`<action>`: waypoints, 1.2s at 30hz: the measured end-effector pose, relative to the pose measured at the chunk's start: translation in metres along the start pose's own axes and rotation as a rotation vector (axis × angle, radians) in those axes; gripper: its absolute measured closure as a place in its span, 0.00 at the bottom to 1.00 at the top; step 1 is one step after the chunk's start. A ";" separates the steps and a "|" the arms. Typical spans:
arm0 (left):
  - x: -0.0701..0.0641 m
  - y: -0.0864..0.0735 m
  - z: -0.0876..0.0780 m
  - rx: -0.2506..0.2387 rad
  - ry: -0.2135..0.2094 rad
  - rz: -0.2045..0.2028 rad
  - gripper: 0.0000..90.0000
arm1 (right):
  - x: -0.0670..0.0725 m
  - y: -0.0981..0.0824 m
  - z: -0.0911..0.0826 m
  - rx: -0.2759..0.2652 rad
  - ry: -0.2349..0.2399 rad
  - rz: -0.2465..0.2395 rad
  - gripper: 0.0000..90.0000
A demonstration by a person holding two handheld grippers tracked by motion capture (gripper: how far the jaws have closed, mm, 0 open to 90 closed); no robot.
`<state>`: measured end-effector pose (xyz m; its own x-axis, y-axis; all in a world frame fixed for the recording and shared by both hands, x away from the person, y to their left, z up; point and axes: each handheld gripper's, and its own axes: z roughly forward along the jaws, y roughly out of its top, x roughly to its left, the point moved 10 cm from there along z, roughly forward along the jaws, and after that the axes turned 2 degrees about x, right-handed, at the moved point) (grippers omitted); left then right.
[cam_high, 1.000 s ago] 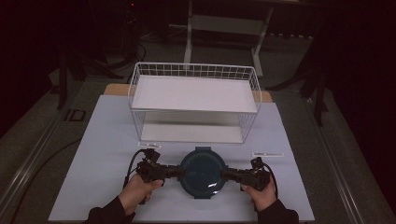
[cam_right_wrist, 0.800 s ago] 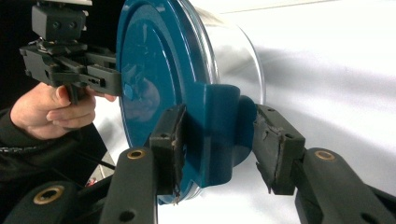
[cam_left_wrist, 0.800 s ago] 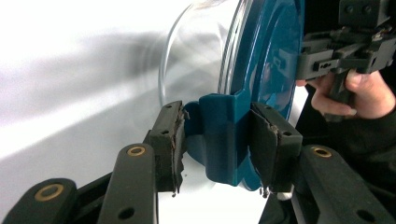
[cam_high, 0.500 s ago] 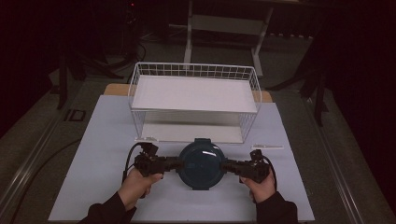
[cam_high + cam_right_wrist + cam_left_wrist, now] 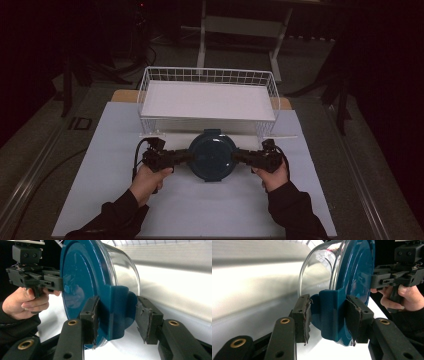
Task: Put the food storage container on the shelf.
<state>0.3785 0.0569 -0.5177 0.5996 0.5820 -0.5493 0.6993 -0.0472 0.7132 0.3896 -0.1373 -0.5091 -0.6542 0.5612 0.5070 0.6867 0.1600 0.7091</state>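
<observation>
A round glass container with a dark teal lid (image 5: 212,156) hangs a little above the white table, just in front of the wire basket (image 5: 207,75). My left gripper (image 5: 186,156) is shut on the lid's left clasp, and its pads squeeze the teal tab (image 5: 328,315) from both sides. On the opposite side, my right gripper (image 5: 239,156) is shut on the other clasp (image 5: 116,317). In the gripper views the lid (image 5: 357,270) (image 5: 82,272) stands on edge with the clear bowl (image 5: 319,270) behind it. Each gripper view also shows the other gripper and the hand holding it.
The white wire basket, with a flat white bottom, stands at the back middle of the white table mat (image 5: 200,215). Dark floor, cables and a metal stand's legs (image 5: 240,35) surround the table. Open mat lies left, right and in front of the container.
Both hands have carried the container away from the person, toward the basket, and a little upward. The grips on the two clasps look unchanged.
</observation>
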 end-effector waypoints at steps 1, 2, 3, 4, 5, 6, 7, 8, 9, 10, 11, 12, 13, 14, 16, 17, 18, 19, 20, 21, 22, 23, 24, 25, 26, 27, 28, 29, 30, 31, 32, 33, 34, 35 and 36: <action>0.003 0.003 0.001 -0.013 0.000 -0.015 0.63 | -0.003 0.003 0.002 -0.003 -0.004 -0.004 0.61; 0.006 0.007 0.003 -0.021 0.005 -0.011 0.63 | -0.006 0.005 0.004 -0.009 -0.004 -0.003 0.61; 0.009 0.008 0.004 -0.020 0.009 -0.002 0.63 | -0.009 0.008 0.006 -0.017 -0.002 0.001 0.61; 0.012 0.010 0.006 -0.023 0.012 -0.003 0.63 | -0.012 0.009 0.008 -0.017 -0.006 -0.004 0.61; 0.015 0.012 0.008 -0.023 0.015 -0.002 0.63 | -0.014 0.011 0.011 -0.015 -0.008 -0.002 0.61; 0.019 0.015 0.010 -0.021 0.013 -0.002 0.63 | -0.018 0.013 0.013 -0.020 -0.014 -0.002 0.61; 0.022 0.017 0.012 -0.019 0.008 -0.015 0.63 | -0.020 0.014 0.015 -0.018 -0.020 0.000 0.61; 0.024 0.018 0.015 -0.013 0.013 -0.018 0.63 | -0.023 0.016 0.016 -0.024 -0.025 0.002 0.61; 0.025 0.019 0.016 -0.010 0.017 -0.013 0.63 | -0.027 0.018 0.018 -0.024 -0.031 0.008 0.61; 0.027 0.021 0.017 -0.005 0.025 -0.016 0.63 | -0.029 0.018 0.020 -0.024 -0.032 0.008 0.61; 0.027 0.022 0.018 -0.006 0.025 -0.030 0.63 | -0.033 0.018 0.022 -0.026 -0.029 0.009 0.61; 0.032 0.024 0.019 -0.006 0.036 0.020 0.63 | -0.034 0.018 0.024 -0.026 -0.028 0.012 0.61; 0.033 0.023 0.021 -0.010 0.040 -0.006 0.63 | -0.036 0.018 0.025 -0.025 -0.026 0.026 0.61; 0.036 0.023 0.023 -0.011 0.046 -0.012 0.63 | -0.039 0.019 0.027 -0.033 -0.021 0.023 0.61; 0.043 0.023 0.025 -0.018 0.045 0.030 0.62 | -0.043 0.019 0.030 -0.035 -0.031 0.029 0.61; 0.045 0.023 0.026 -0.019 0.040 0.039 0.62 | -0.045 0.019 0.031 -0.036 -0.033 0.032 0.61; 0.047 0.021 0.028 -0.020 0.050 -0.005 0.62 | -0.047 0.019 0.033 -0.037 -0.029 0.029 0.61; 0.049 0.021 0.028 -0.025 0.043 -0.004 0.62 | -0.048 0.019 0.035 -0.033 -0.033 0.034 0.61; 0.050 0.021 0.028 -0.037 0.031 0.000 0.62 | -0.049 0.019 0.036 -0.036 -0.033 0.035 0.61; 0.051 0.021 0.028 -0.049 0.026 -0.002 0.62 | -0.049 0.019 0.037 -0.038 -0.029 0.039 0.61; 0.051 0.021 0.028 -0.061 0.024 -0.010 0.62 | -0.049 0.020 0.037 -0.041 -0.032 0.030 0.61; 0.051 0.021 0.028 -0.061 0.024 -0.010 0.62 | -0.049 0.020 0.037 -0.041 -0.032 0.030 0.61; 0.052 0.021 0.029 -0.072 0.017 -0.032 0.62 | -0.048 0.021 0.037 -0.038 -0.031 0.037 0.61; 0.053 0.021 0.029 -0.071 0.011 -0.034 0.62 | -0.050 0.023 0.037 -0.044 -0.036 0.023 0.61; 0.053 0.020 0.029 -0.073 0.005 -0.037 0.62 | -0.050 0.023 0.038 -0.045 -0.033 0.024 0.61; 0.053 0.020 0.029 -0.073 0.005 -0.037 0.62 | -0.050 0.023 0.038 -0.045 -0.033 0.024 0.61; 0.055 0.019 0.030 -0.077 -0.004 -0.071 0.62 | -0.052 0.024 0.039 -0.053 -0.037 0.024 0.60; 0.055 0.019 0.030 -0.077 -0.004 -0.071 0.62 | -0.052 0.024 0.040 -0.055 -0.031 0.033 0.59; 0.058 0.018 0.031 -0.086 -0.016 -0.088 0.61 | -0.053 0.023 0.041 -0.052 -0.030 0.033 0.59; 0.060 0.017 0.032 -0.087 0.002 -0.087 0.61 | -0.052 0.021 0.041 -0.040 -0.026 0.043 0.58; 0.061 0.016 0.034 -0.090 0.021 -0.076 0.59 | -0.053 0.019 0.043 -0.033 -0.053 0.042 0.56; 0.061 0.016 0.034 -0.090 0.021 -0.076 0.58 | -0.053 0.019 0.043 -0.033 -0.053 0.042 0.56; 0.062 0.016 0.035 -0.096 0.022 -0.080 0.58 | -0.055 0.019 0.044 -0.032 -0.073 0.029 0.57; 0.062 0.016 0.035 -0.096 0.022 -0.080 0.57 | -0.055 0.019 0.044 -0.032 -0.073 0.029 0.57; 0.061 0.018 0.036 -0.121 0.032 -0.044 0.58 | -0.060 0.025 0.045 -0.064 -0.105 0.018 0.58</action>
<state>0.4413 0.0623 -0.5539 0.5556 0.6071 -0.5681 0.6713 0.0756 0.7373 0.4600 -0.1306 -0.5440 -0.6029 0.6463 0.4678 0.6741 0.0992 0.7319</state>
